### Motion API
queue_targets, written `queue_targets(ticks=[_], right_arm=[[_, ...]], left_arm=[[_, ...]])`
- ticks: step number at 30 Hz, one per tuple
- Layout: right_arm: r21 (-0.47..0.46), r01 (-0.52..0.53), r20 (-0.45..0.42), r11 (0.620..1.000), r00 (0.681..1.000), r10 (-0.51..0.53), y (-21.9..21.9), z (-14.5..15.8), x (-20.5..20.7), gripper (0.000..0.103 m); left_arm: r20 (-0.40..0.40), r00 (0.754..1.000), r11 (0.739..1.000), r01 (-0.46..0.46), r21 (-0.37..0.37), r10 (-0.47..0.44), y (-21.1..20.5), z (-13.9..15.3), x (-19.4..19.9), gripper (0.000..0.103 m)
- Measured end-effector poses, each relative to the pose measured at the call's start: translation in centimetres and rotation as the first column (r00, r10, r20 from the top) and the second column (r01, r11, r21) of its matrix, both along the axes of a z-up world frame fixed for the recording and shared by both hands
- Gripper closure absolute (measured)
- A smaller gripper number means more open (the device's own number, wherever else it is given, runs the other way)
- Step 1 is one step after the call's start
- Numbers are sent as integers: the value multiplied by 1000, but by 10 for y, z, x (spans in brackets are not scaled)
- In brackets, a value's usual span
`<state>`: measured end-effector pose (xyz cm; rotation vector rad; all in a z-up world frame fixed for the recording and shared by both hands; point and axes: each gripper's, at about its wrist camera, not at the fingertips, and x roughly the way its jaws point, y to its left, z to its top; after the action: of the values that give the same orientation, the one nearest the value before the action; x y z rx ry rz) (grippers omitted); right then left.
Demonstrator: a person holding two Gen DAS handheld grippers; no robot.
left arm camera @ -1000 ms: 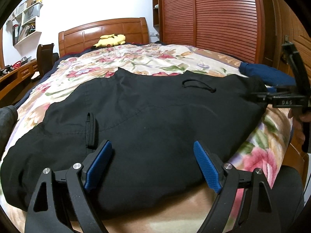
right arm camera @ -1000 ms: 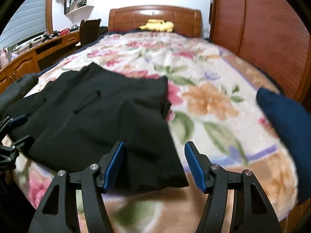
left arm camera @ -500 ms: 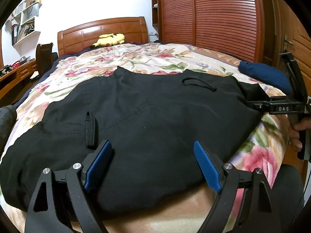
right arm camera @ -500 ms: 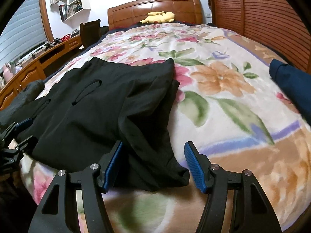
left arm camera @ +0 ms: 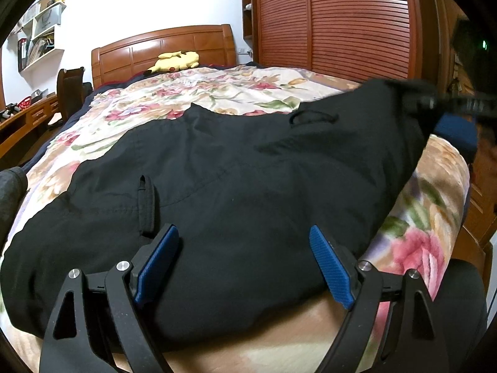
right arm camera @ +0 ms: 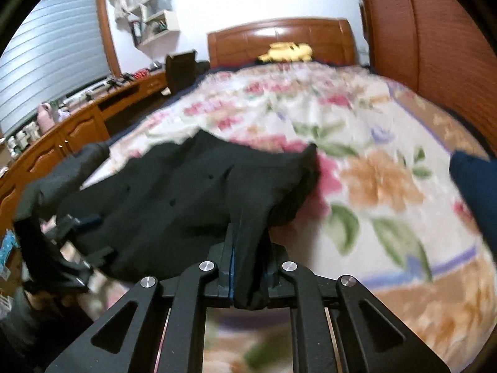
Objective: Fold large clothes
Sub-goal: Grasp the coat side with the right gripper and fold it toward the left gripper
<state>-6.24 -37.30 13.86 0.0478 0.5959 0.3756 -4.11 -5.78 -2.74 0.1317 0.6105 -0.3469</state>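
Presently, the black garment [left arm camera: 236, 168] lies spread across the floral bedspread [left arm camera: 242, 90] at the near end of the bed. My right tool [right arm camera: 248, 267] is clamped tight on a bunched corner of that garment, and in the left wrist view the corner rises off the bed at the far right. My left tool [left arm camera: 242, 261] stands wide over the near hem, gripping nothing, its pads [left arm camera: 158, 258] clear of the cloth.

Risks, in my judgement: the right grip holds only a narrow pinch, so the fabric could slip free if I pull hard. With the left tool idle, nothing anchors the opposite edge, and the whole garment may drag across the bedspread rather than fold. The dark blue item [right arm camera: 475, 192] lies close to the lifted corner and could be snagged or swept along.

Against the earlier frames: my right tool was then open with the corner lying flat between its pads; it has since closed and raised the cloth. My left tool is unchanged.
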Motion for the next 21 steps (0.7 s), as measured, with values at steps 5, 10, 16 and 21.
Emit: queue_targets(ticks=[5,10,16,21], right_arm=[[-38,-73,79,997,994,76,30,25,-6,92],[-81,-154,130,985,978,164,68,38,-8,92],[-112,-243,166,963,951,260,103,43,8,93],[-138,-321,186,937,921,342,148,42,33,93]], left_arm=[[-2,1000,1000,1,0,-1,1,1,-1,16],[-5,1000,1000,-8,-29,8,13,10,-6,16],[0,997,991,-74,-112,75,62,30,-20,16],[34,985,982,-163,-99,167,105,44,-34,16]])
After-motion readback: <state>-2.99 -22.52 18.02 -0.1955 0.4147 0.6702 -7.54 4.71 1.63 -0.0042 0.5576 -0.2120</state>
